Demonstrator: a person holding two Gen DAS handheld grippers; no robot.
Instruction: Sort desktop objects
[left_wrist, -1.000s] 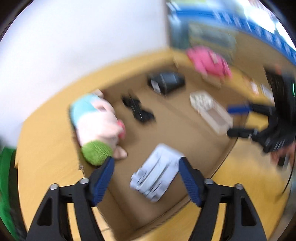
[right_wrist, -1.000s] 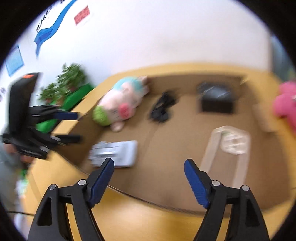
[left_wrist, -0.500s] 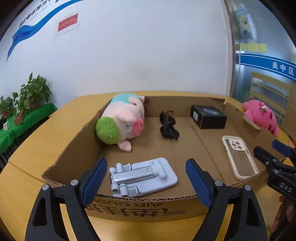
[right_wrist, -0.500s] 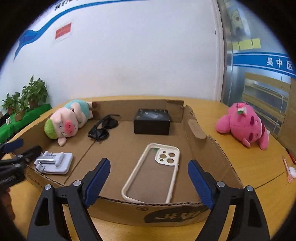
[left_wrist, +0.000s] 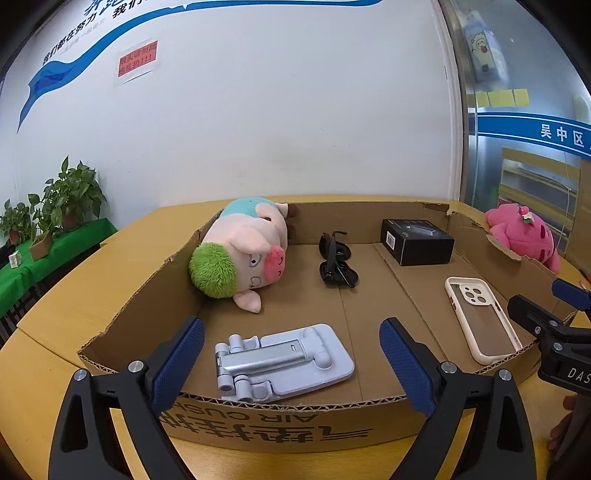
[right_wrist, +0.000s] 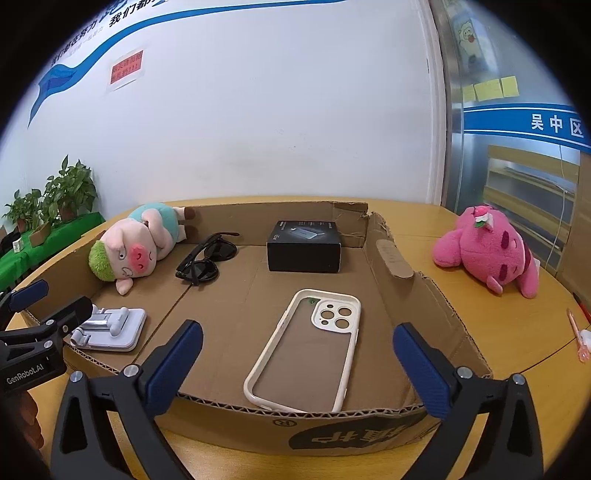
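While both tools hover just outside the near wall, the wooden counter (right_wrist: 498, 332) carries a shallow cardboard box (left_wrist: 280, 424). Left hand-held gripper (left_wrist: 291, 356) is spread wide, grasping nothing, facing the grey phone stand (left_wrist: 284, 360) in the box's near-left corner. Right hand-held gripper (right_wrist: 297, 363) is equally released and empty, facing the cream phone case (right_wrist: 306, 343) at the near edge. Farther back lie a pig plush (left_wrist: 247, 251) along the left wall, a black box (right_wrist: 304, 245), and sunglasses (right_wrist: 207, 262). A pink plush (right_wrist: 491, 253) lies on the counter's right side, outside the box.
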